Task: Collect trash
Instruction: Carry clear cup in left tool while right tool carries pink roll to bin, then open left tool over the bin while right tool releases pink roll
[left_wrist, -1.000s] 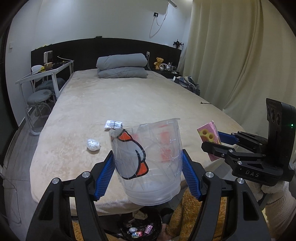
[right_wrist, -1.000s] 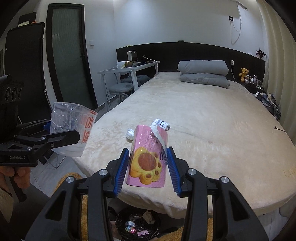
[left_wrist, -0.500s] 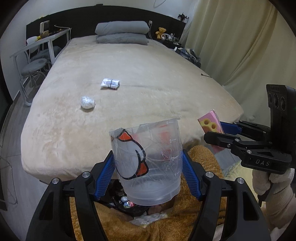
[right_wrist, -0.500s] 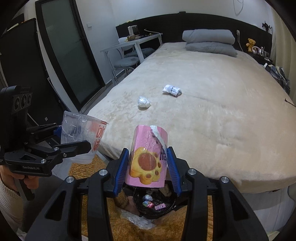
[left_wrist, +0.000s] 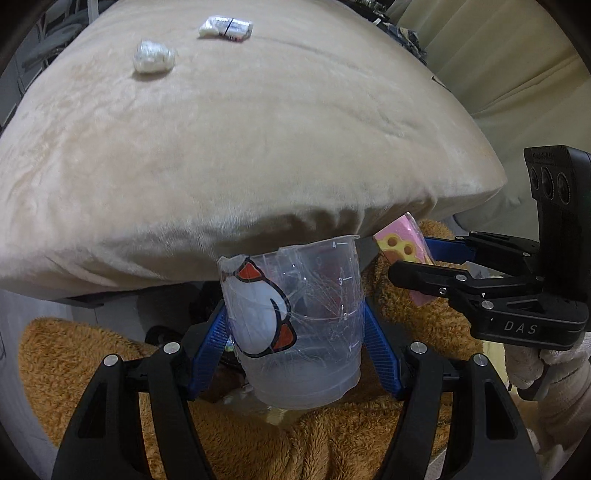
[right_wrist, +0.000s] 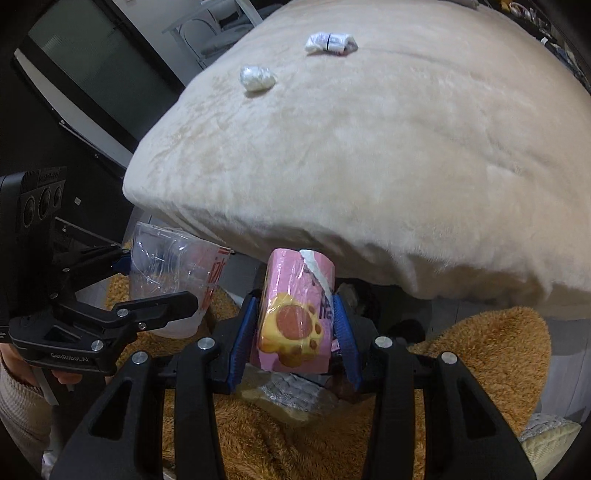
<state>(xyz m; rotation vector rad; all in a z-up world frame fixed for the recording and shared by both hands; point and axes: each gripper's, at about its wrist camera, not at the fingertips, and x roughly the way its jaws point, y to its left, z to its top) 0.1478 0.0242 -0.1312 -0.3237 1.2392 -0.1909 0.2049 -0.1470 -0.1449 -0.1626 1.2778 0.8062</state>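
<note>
A clear plastic cup (left_wrist: 295, 325) is pinched between the blue pads of the left gripper (left_wrist: 295, 343); it is held upright, cracked and scuffed, printed with a white penguin-like figure with orange patches, and marked with a 1–4 scale on the side (red characters are seen on its far face from the right wrist view). A pink tissue pack (right_wrist: 295, 314) is clamped between the pads of the right gripper (right_wrist: 295, 332); it is wrapped in glossy film, printed with a yellow paw with brown pads, and a white torn strip is seen at its top. Both items are held below the edge of the beige bed (right_wrist: 406, 147), over a brown fuzzy rug (right_wrist: 480, 350). A crumpled foil ball (left_wrist: 153, 56) and a white crumpled wrapper (left_wrist: 226, 27) are left on the bed, near each other, well apart from both grippers
</note>
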